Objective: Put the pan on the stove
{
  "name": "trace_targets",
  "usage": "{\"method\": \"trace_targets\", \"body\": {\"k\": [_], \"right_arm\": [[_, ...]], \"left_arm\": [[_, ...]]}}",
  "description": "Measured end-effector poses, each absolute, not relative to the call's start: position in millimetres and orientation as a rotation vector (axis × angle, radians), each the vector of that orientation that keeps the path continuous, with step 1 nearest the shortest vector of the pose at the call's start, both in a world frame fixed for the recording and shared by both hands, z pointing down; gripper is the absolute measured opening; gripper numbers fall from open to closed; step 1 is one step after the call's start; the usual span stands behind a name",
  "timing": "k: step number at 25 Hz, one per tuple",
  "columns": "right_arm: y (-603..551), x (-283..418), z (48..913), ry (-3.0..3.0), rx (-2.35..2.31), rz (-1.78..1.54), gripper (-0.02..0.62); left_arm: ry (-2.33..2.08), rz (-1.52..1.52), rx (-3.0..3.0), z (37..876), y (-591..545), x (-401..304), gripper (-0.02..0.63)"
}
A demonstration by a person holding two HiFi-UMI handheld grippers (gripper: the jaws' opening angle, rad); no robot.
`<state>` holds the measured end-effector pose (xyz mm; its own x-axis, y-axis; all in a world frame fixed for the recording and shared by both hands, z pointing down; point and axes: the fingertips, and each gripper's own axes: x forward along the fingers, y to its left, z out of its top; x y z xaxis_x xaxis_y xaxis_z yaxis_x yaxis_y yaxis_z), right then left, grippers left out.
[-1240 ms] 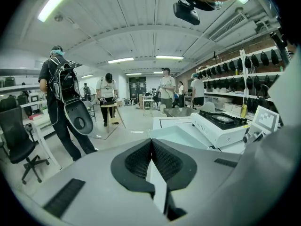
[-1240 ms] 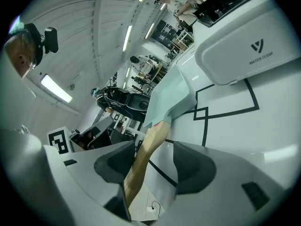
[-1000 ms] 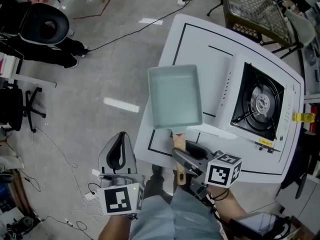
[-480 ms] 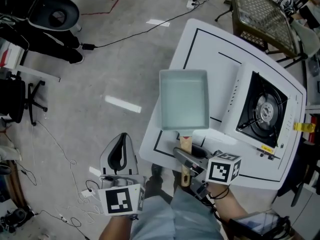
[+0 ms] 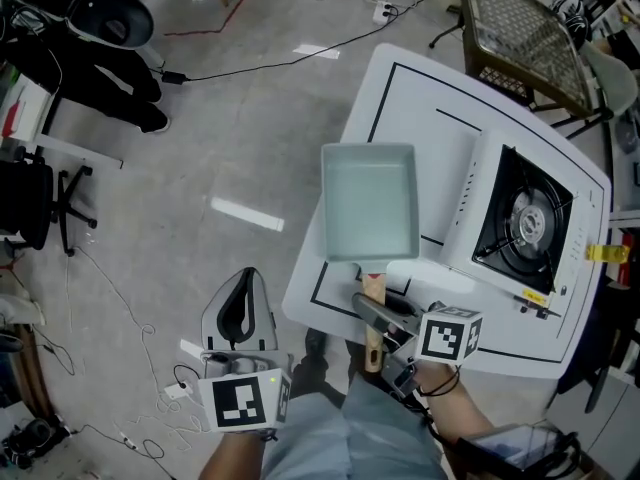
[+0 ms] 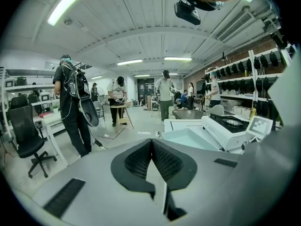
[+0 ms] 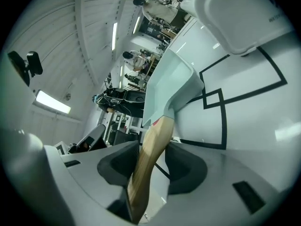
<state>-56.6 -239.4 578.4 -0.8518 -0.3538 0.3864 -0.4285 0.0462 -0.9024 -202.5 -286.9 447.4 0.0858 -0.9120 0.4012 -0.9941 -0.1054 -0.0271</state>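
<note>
A white counter [image 5: 400,98] marked with black lines carried the pan [image 5: 370,213]. Its wooden handle [image 5: 372,286] ran straight back toward the person, the long axis in line with the right claw [image 5: 380,313]. That claw's jaws had just been closing with the handle between them, but they did not yet look clamped on both sides. The stove [image 5: 525,218] stood just beside the pan, to its right. The left claw [image 5: 242,288] hung off the counter's edge, jaws together and empty, and was the farther of the two.

The pan [image 5: 368,203] lies on the surface [image 5: 420,98], just left of the stove [image 5: 525,223], which stands at the surface's right side. The pan's handle [image 5: 372,286] reaches toward the near edge. An office chair [image 5: 40,213] stands on the floor [image 5: 200,148], far left.
</note>
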Motion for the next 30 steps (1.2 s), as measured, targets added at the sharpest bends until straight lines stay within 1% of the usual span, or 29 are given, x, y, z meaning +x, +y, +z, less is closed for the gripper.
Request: {"method": "trace_targets", "body": {"k": [5,10,19,25,30], "right_arm": [[-241.6,-52.9,574.7,-2.230,0.879,2.115,0.160],[-245.5,-55.4,569.4,-2.230,0.883,2.249,0.137],[-248.1,-58.8,553.8,-2.251,0.880,2.297,0.133],[-256.4,-65.3,512.7,-2.337,0.848,2.289,0.133],[-260.2,-55.2,474.8,-2.405,0.861,2.249,0.133]], "left_arm": [[-1.918,0.472,2.121,440.0,-283.4,-203.7,0.018],[-1.919,0.474,2.133,434.8,-282.5,-205.4,0.018],[-1.925,0.469,2.161,423.5,-279.2,-203.0,0.018],[-1.913,0.446,2.197,405.0,-277.0,-198.9,0.018],[-1.900,0.411,2.239,380.8,-271.0,-184.9,0.018]]}}
